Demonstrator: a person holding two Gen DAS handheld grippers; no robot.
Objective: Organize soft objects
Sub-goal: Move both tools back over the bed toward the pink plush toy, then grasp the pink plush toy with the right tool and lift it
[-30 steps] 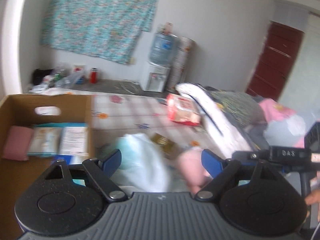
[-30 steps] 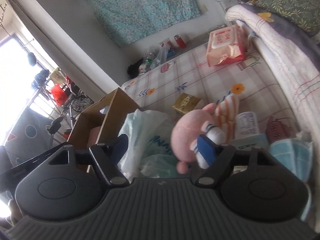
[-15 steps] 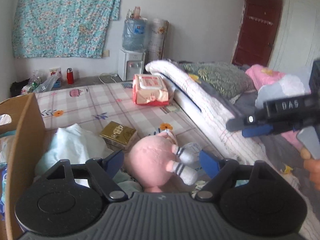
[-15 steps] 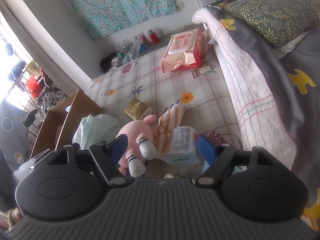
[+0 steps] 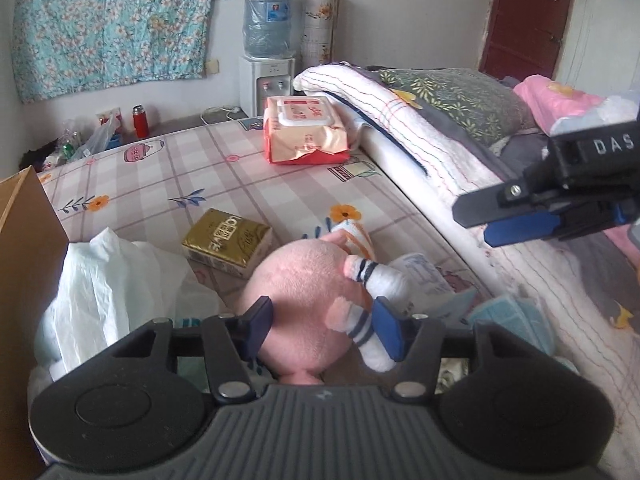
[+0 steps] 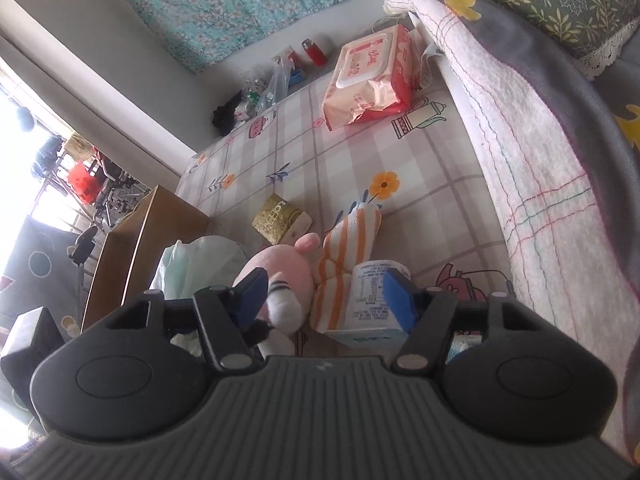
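Because the pink plush toy (image 5: 304, 304) lies on the bed's near edge beside the cardboard box (image 5: 24, 264), I straddle it with my left gripper (image 5: 326, 326), fingers spread, while my right gripper (image 6: 326, 294) hovers likewise spread above it.

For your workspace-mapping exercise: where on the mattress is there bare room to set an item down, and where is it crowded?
Free: the checked sheet between the wipes pack, the gold packet and the cardboard box. Crowded: the near corner, where the pink plush, striped cloth, white plastic bag and the small white pack bunch together by both grippers.
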